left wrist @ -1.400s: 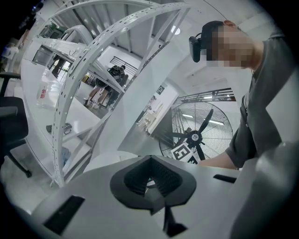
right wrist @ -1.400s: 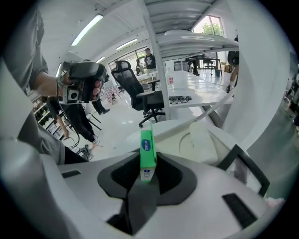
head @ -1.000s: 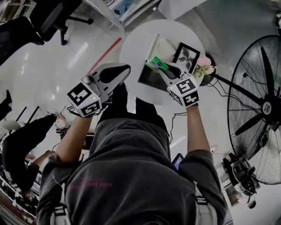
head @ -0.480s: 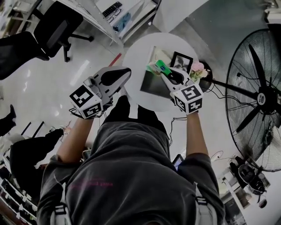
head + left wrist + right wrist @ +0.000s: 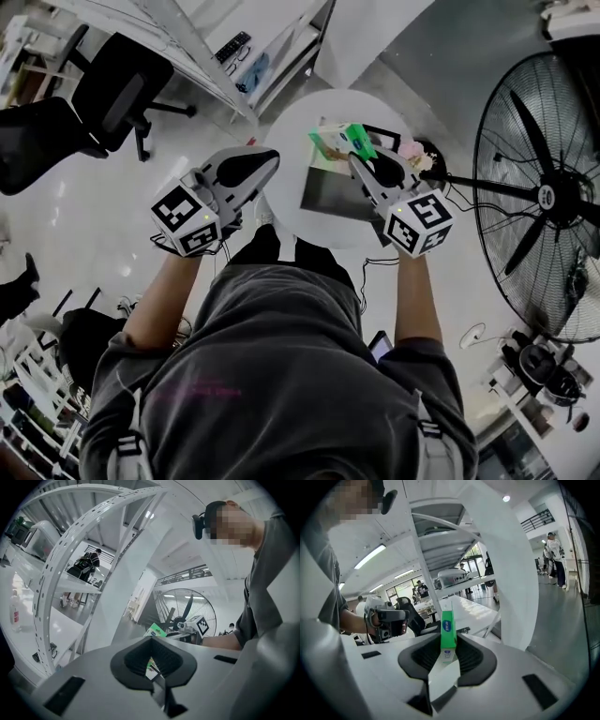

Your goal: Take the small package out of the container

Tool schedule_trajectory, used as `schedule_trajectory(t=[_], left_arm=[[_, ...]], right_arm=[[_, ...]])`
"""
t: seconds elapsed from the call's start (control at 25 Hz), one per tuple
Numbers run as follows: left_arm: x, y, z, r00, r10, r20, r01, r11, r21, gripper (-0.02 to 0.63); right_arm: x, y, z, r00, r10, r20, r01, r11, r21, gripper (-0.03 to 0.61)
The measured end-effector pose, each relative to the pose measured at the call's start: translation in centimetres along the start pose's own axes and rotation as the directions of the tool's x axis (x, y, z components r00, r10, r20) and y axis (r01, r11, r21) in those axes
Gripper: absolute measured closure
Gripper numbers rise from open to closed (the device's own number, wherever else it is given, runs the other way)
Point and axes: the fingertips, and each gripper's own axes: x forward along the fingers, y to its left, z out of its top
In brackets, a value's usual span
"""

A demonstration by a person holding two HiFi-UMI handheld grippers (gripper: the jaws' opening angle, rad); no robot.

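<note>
A small green and white package point(image 5: 343, 142) is held up above the round white table point(image 5: 286, 141), with my right gripper point(image 5: 361, 159) shut on its lower end. In the right gripper view the package point(image 5: 448, 630) stands upright between the pads of the gripper point(image 5: 449, 651). The container point(image 5: 323, 192), a shallow box with a dark inside, lies on the table below the package. My left gripper point(image 5: 272, 159) hovers at the table's left edge, shut and empty. From the left gripper point(image 5: 152, 670) view, the package point(image 5: 155, 631) shows in the distance.
A large floor fan point(image 5: 539, 197) stands to the right of the table. Pink flowers point(image 5: 411, 155) sit on the table's right side behind my right gripper. An office chair point(image 5: 103, 94) and a white shelf point(image 5: 234, 47) are off to the upper left.
My right gripper has risen toward the camera with the package in it, above the container. The left gripper has stayed at the table's left edge.
</note>
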Motion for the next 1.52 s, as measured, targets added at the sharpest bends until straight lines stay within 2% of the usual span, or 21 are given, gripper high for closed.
schedule_trajectory(t=[0.2, 0.52, 0.76, 0.92, 1.52], left_arm=[[-0.2, 0.0, 1.3, 1.000, -0.019, 0.013, 0.019, 1.000, 0.011, 0.598], [0.2, -0.6, 3.6, 0.997, -0.065, 0.034, 0.063, 0.997, 0.047, 0.598], [0.4, -1.6, 4.3, 0.995, -0.093, 0.032, 0.090, 0.994, 0.064, 0.598], [0.7, -3.0, 4.7, 0.994, -0.106, 0.033, 0.103, 0.992, 0.076, 0.598], [0.4, -3.3, 5.5, 0.991, -0.125, 0.037, 0.121, 0.988, 0.097, 0.598]], right_arm=[[-1.5, 0.7, 3.2, 0.996, -0.025, 0.081, 0.024, 1.000, 0.010, 0.476], [-3.7, 1.5, 5.9, 0.984, -0.066, 0.168, 0.063, 0.998, 0.025, 0.476], [-6.6, 2.0, 8.3, 0.955, -0.081, 0.286, 0.051, 0.993, 0.110, 0.476], [-9.1, 2.1, 9.6, 0.933, -0.092, 0.347, 0.048, 0.990, 0.135, 0.476], [-10.9, 3.5, 11.2, 0.896, -0.099, 0.433, 0.043, 0.989, 0.139, 0.476]])
